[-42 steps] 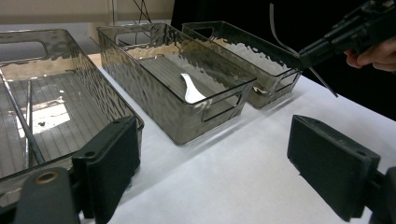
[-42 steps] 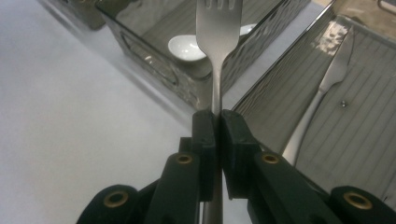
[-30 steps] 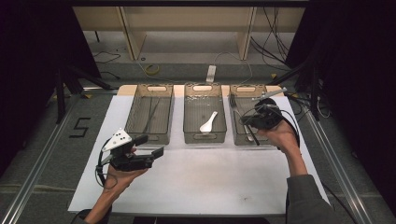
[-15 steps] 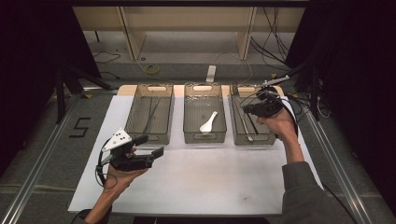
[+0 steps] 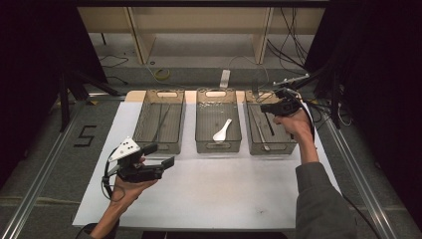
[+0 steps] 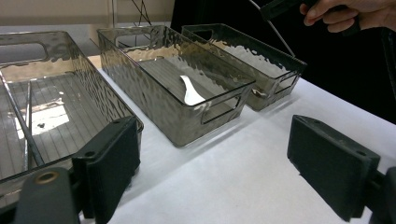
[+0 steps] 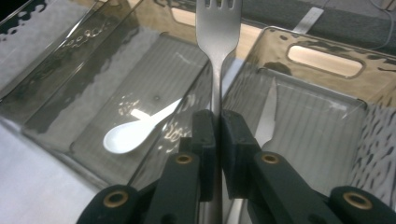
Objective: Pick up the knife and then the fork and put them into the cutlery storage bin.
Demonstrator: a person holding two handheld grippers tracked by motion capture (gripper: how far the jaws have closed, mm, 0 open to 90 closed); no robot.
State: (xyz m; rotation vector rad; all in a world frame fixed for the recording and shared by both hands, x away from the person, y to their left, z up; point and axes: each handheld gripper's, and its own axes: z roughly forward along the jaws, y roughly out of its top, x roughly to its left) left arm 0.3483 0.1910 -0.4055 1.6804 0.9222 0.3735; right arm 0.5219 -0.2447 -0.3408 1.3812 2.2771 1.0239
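My right gripper [image 5: 264, 106] hovers over the right-hand bin [image 5: 287, 144], shut on the handle of a metal fork [image 7: 218, 28] whose tines point away from me. In the right gripper view the jaws [image 7: 217, 119] pinch the fork upright above the wall between the middle and right bins. A white spoon [image 5: 222, 130] [image 7: 134, 129] lies in the middle bin [image 5: 199, 134]. My left gripper [image 5: 161, 155] [image 6: 219, 172] is held low over the white mat in front of the left bin [image 5: 142, 130], open, with nothing between its pads.
Three smoky clear bins stand side by side at the mat's far edge. A knife [image 7: 267, 116] lies in the right bin, and a thin dark rod [image 6: 18, 126] lies in the left bin. The white mat [image 5: 224, 194] lies under them.
My right gripper has risen and moved toward the back of the right bin, carrying the fork. The left gripper has stayed where it was.
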